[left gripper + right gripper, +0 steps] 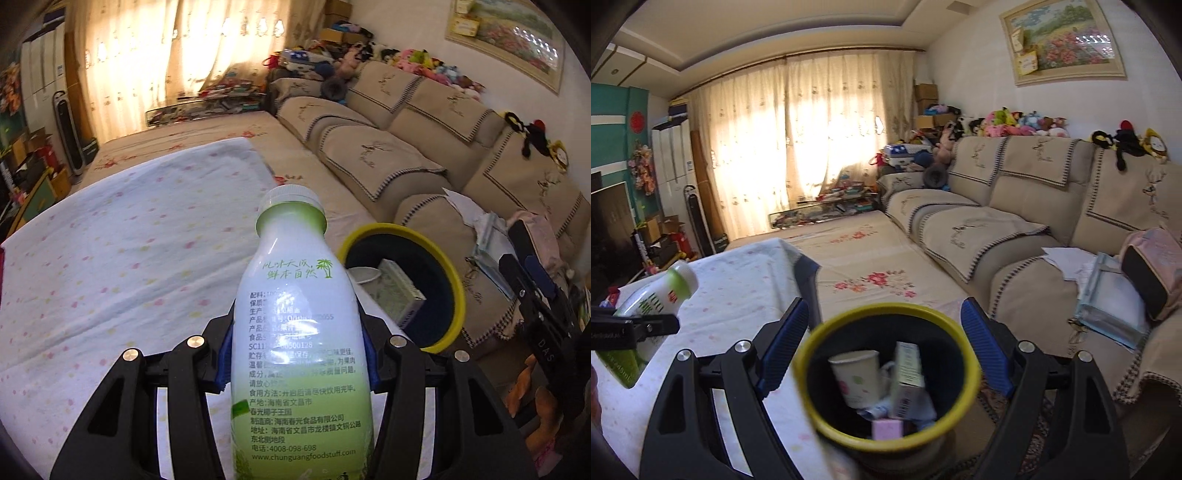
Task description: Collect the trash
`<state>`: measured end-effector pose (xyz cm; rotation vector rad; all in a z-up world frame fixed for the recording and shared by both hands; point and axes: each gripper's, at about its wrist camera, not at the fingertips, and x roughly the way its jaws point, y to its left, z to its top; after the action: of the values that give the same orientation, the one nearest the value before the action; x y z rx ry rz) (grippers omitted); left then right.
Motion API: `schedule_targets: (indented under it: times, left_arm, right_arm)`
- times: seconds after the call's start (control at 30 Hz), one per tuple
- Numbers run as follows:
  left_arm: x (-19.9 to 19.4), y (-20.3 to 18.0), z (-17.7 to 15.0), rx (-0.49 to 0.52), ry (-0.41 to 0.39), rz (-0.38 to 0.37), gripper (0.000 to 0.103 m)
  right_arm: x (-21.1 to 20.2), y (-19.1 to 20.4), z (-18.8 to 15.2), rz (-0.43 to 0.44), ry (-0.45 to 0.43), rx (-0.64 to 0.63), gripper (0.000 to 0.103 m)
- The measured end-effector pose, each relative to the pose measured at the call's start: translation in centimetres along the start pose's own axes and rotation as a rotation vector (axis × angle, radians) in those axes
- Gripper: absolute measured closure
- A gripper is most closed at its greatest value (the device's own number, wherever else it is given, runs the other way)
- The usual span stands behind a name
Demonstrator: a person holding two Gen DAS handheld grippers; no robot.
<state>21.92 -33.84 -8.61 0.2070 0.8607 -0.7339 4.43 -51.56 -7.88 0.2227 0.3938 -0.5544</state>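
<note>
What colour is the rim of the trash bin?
Yellow: the bin's rim is yellow around a dark inside; the right wrist view shows it best.

bottle (301, 332) left of bin (458, 291), cup (857, 376) inside, sofa (388, 147) behind

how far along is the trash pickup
Done: a paper cup, a small carton and a pink box lie in the yellow-rimmed bin. In hand: the left gripper holds a green-and-white bottle. Left: dropping it in.
</note>
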Motion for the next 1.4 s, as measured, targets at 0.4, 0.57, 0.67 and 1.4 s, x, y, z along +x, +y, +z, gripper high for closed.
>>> schedule_targets:
  times: [0.4, 0.57, 0.67, 1.4]
  left_arm:
    - [11.2, -12.2, 4.2, 0.066, 0.140, -0.124, 0.051]
    - [16.1, -14.5, 4.3, 0.045, 0.206, -0.114, 0.051]
    - [17.8, -14.3, 4.1, 0.031, 0.220, -0.087, 0.037]
    - [-14.0, 2.6, -7.8, -0.129, -0.295, 0.282, 0.005]
  right_arm:
    - [-1.0, -8.3, -1.4, -0.134, 0.036, 0.094, 0.023]
    - [-1.0, -9.4, -1.7, -0.150, 0.042, 0.107, 0.023]
    - [-1.2, -9.7, -1.8, -0.157, 0.045, 0.113, 0.023]
    - [-6.0, 1.7, -0.6, 0.188, 0.066, -0.057, 0.016]
